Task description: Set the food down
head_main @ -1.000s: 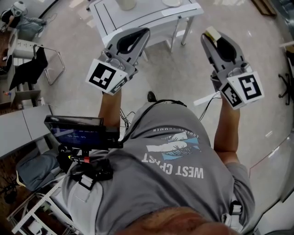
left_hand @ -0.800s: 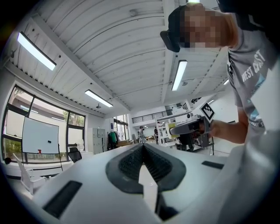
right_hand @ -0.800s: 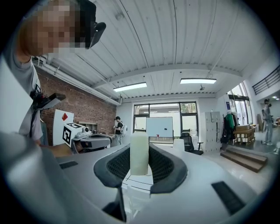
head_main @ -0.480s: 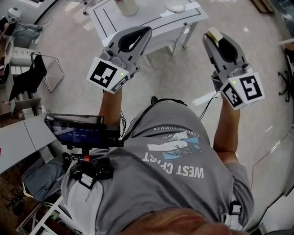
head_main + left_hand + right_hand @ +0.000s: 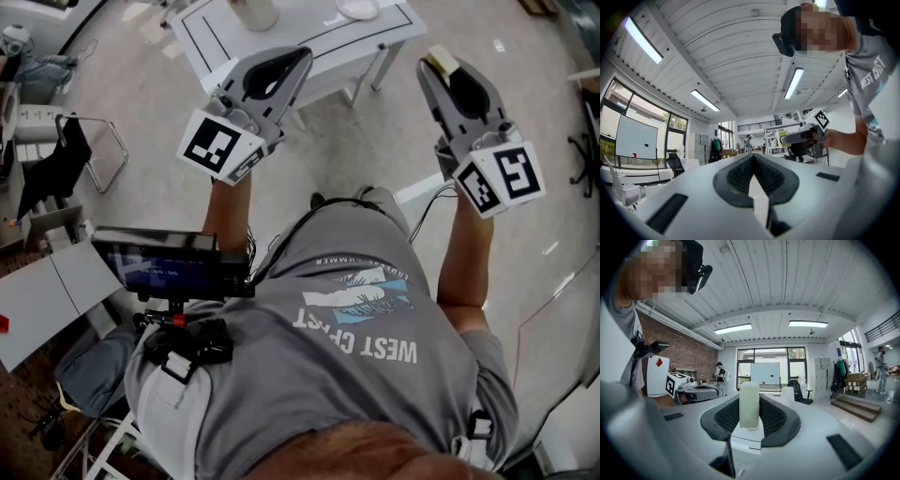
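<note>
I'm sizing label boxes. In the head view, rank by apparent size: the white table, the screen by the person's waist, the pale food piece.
1. white table, though cropped at the frame's top edge
2. screen, nearer the camera, so flattered
3. pale food piece, clearly smallest

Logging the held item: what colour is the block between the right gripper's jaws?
Pale yellowish-green block, plain, with no pattern; the right gripper view shows it best.

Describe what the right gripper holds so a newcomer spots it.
Right of the white table at the head view's top edge is the right gripper. Between its jaw tips sits a pale yellow-green block; the left gripper is shut on nothing.
</note>
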Motion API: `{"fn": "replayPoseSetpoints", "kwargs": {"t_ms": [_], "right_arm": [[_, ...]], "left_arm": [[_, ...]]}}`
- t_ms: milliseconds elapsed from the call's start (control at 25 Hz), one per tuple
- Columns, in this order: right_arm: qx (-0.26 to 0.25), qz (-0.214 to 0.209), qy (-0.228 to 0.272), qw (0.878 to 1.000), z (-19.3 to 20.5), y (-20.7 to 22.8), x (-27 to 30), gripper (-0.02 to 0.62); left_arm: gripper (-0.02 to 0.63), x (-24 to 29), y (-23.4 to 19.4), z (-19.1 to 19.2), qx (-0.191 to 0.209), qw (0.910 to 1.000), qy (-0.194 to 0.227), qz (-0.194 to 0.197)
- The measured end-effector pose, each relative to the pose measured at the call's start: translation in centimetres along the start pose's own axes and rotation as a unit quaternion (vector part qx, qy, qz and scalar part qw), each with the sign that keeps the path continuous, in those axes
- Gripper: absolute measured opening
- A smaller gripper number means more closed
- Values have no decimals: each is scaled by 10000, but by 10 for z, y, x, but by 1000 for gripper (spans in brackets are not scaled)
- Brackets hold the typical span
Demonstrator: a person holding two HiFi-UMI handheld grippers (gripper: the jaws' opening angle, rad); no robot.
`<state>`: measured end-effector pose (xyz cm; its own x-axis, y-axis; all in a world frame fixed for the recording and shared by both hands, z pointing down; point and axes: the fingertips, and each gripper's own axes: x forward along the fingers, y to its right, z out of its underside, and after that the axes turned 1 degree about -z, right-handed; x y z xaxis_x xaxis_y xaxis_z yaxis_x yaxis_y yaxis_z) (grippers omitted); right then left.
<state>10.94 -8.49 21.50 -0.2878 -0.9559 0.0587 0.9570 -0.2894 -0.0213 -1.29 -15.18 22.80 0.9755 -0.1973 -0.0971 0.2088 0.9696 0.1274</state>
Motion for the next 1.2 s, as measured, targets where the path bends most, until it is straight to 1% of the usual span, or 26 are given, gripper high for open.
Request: {"fn": "replayPoseSetpoints", "kwargs": {"t_ms": [240, 360, 440, 520, 640, 720, 920, 1080, 1200], "right_arm": [[66, -101, -105, 9999, -2, 14, 6, 104], [38, -223, -126, 9997, -21, 30, 13, 104], [30, -302, -142, 9994, -31, 51, 22, 104], [40, -419, -172, 9990, -23, 82, 34, 104], [104, -610, -195, 9979, 6, 129, 48, 104], [130, -706, -220, 9972, 17, 148, 51, 104], [181, -825, -212, 9962, 25, 166, 67, 104], [268, -811, -375, 9956, 38, 170, 90, 104], [268, -746, -485, 9957, 45, 171, 103, 104]], "left_arm": [[8, 14, -3, -5, -51, 10000, -43, -70], [8, 30, -9, -21, -62, 9998, -50, -169], [8, 49, -20, -29, -58, 9996, -37, -267], [8, 78, -32, -19, -71, 9992, -49, -385], [8, 124, -39, 14, -62, 9985, -164, -520], [8, 140, -40, 26, -47, 9979, -222, -610], [8, 150, -53, 37, -51, 9964, -337, -774], [8, 151, -74, 50, -133, 9961, -416, -764], [8, 152, -84, 59, -192, 9964, -469, -685]]}}
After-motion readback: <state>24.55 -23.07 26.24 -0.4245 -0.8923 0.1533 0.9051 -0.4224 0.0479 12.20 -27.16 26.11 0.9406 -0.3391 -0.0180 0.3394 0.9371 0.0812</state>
